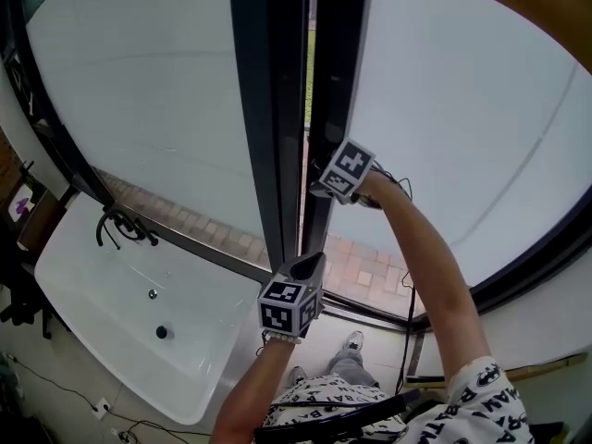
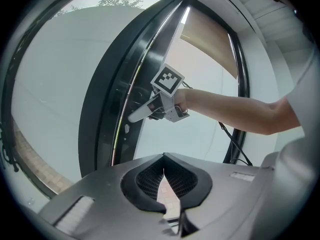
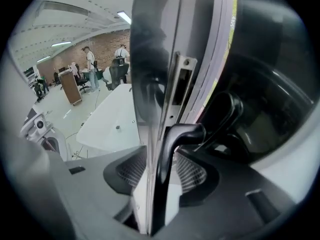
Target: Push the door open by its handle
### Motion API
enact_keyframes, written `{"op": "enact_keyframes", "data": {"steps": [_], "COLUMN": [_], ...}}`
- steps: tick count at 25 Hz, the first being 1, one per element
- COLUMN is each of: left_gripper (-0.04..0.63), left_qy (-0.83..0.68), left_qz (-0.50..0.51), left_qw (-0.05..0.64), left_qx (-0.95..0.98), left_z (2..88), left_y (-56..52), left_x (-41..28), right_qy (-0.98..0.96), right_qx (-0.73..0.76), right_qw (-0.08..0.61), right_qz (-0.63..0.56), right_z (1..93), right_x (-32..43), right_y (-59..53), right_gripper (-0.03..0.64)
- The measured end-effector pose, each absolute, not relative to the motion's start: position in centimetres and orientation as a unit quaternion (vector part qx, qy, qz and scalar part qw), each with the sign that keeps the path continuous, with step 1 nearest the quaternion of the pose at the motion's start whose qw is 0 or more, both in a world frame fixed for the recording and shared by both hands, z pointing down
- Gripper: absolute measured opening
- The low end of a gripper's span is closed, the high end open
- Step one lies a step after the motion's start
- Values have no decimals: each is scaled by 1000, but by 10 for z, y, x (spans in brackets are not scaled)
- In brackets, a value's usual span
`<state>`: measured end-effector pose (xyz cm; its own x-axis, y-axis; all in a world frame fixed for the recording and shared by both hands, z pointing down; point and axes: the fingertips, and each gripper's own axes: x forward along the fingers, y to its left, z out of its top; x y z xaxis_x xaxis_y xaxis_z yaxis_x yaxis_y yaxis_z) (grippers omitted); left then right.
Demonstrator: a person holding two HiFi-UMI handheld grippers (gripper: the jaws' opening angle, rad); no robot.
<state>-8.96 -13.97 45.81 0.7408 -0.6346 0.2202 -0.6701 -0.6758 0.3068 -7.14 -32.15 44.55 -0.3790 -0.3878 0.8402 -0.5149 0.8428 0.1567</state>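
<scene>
A glass door with a dark frame stands ajar, with a slit of daylight between it and the neighbouring leaf. Its black lever handle runs down between the jaws of my right gripper, which are open on either side of it; I cannot see the pads pressing on it. In the head view the right gripper is at the door's edge, arm stretched out. My left gripper hangs lower and nearer to me, short of the frame, its tips together and holding nothing. From there the right gripper shows against the frame.
A white bathtub with a black tap stands at the lower left. Brick paving shows through the glass. A black cable hangs by the right frame. Several people stand far back in the room.
</scene>
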Motion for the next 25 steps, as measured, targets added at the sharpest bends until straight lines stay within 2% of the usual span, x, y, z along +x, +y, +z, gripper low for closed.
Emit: {"op": "enact_keyframes", "data": {"steps": [1, 2, 4, 6, 14, 25], "left_gripper": [-12, -12, -12, -12, -12, -14], "left_qy": [-357, -357, -355, -353, -336, -376], "left_qz": [48, 48, 49, 51, 53, 74], "left_qw": [186, 187, 189, 194, 204, 211], "left_qx": [914, 914, 914, 914, 918, 899], "left_z": [458, 458, 460, 463, 466, 476], "left_y": [-142, -144, -148, -155, -168, -207], "left_x": [-89, -88, -87, -85, -57, -18], "right_qy": [-825, -823, -821, -817, -816, -842], "right_qx": [269, 268, 275, 280, 275, 274], "right_qw": [493, 497, 497, 502, 506, 458], "right_qz": [65, 63, 51, 42, 42, 77], "right_z": [449, 453, 454, 450, 447, 449], "right_x": [-70, -69, -66, -68, -68, -52], "right_y": [-320, -319, -319, -321, -332, -363], "right_gripper": [160, 153, 59, 12, 12, 12]}}
